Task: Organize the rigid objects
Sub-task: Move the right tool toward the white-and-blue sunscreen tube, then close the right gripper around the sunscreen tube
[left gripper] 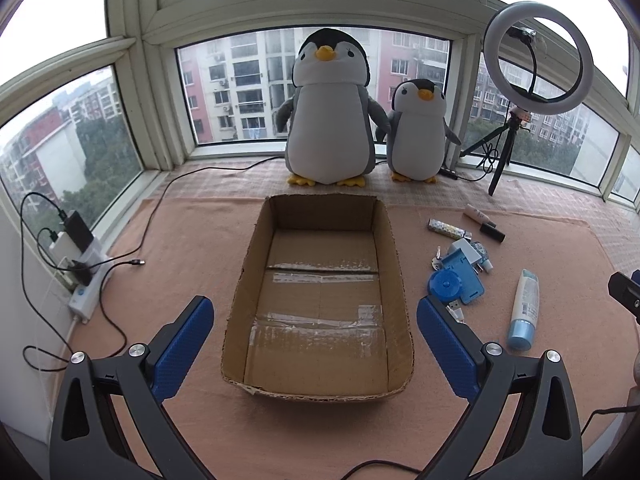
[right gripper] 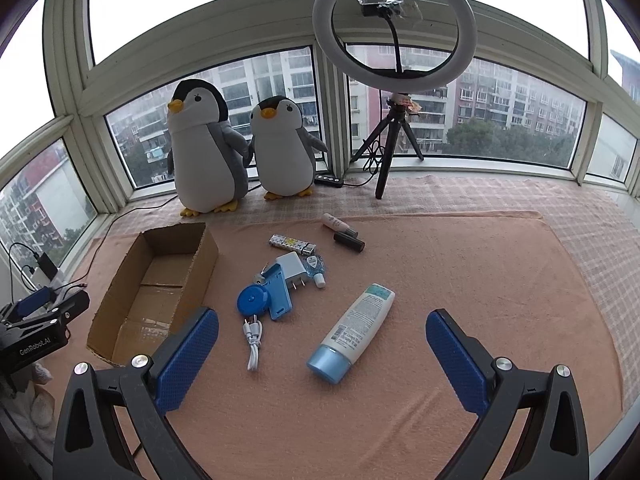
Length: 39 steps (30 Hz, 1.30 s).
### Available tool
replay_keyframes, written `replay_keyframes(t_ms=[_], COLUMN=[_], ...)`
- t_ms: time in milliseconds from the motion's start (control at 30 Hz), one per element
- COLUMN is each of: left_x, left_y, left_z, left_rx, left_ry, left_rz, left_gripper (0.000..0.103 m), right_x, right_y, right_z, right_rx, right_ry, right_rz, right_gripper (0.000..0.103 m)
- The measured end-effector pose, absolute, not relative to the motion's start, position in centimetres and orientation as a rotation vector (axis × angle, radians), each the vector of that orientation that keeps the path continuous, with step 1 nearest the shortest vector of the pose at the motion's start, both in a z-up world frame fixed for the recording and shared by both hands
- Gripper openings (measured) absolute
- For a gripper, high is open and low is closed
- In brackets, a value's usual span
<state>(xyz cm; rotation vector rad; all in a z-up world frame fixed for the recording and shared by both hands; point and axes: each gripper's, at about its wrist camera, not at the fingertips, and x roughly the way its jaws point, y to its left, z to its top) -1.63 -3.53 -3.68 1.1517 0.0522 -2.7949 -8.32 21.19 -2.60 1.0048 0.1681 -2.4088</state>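
An empty cardboard box (left gripper: 394, 268) (right gripper: 120, 308) lies open on the pink cloth. Right of it sit a white tube with a blue cap (right gripper: 354, 330) (left gripper: 524, 308), a blue round tape measure (right gripper: 251, 300) (left gripper: 444, 285), a blue flat case (right gripper: 280, 294), a white plug adapter (right gripper: 294, 266), a white cable (right gripper: 253, 340), a patterned lighter (right gripper: 292, 243) (left gripper: 448, 229) and two small cosmetic sticks (right gripper: 345, 232). My left gripper (left gripper: 316, 320) hangs open over the box's near end. Above the cloth in front of the tube, my right gripper (right gripper: 322, 332) stands open and holds nothing.
Two plush penguins (left gripper: 332, 112) (right gripper: 280, 148) stand at the window sill behind the box. A ring light on a tripod (right gripper: 394, 28) stands at the back right. A power strip with chargers and cables (left gripper: 80, 264) lies at the far left edge.
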Motion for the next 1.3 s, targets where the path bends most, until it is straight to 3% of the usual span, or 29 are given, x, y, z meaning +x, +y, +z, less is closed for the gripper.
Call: replay_keyframes(t_ms=[467, 867, 1167, 1233, 1300], left_x=[-4.1, -5.8, -6.2, -6.2, -6.2], left_y=[-8.6, -9.2, -10.1, -10.1, -10.0], left_z=[-10.5, -13.9, -15.4, -15.7, -16.1], left_rx=[1.298, 1.389, 1.433, 1.447, 1.46], left_ry=[0.096, 0.102, 0.125, 0.132, 0.138], left_rz=[-2.599, -2.536, -2.511, -2.508, -2.508], left_gripper=[0.1, 0.092, 0.074, 0.064, 0.06], right_x=[-11.1, -13.2, -13.6, -13.7, -13.8], right_y=[23.4, 23.6, 21.5, 21.1, 20.7], right_z=[-5.7, -9.5, -11.8, -12.3, -13.0], right_rx=[1.103, 1.227, 1.307, 1.331, 1.358], right_ry=[0.158, 0.172, 0.211, 0.23, 0.242], right_rz=[-2.45, -2.441, -2.383, -2.378, -2.378], right_gripper=[0.102, 0.102, 0.102, 0.102, 0.102])
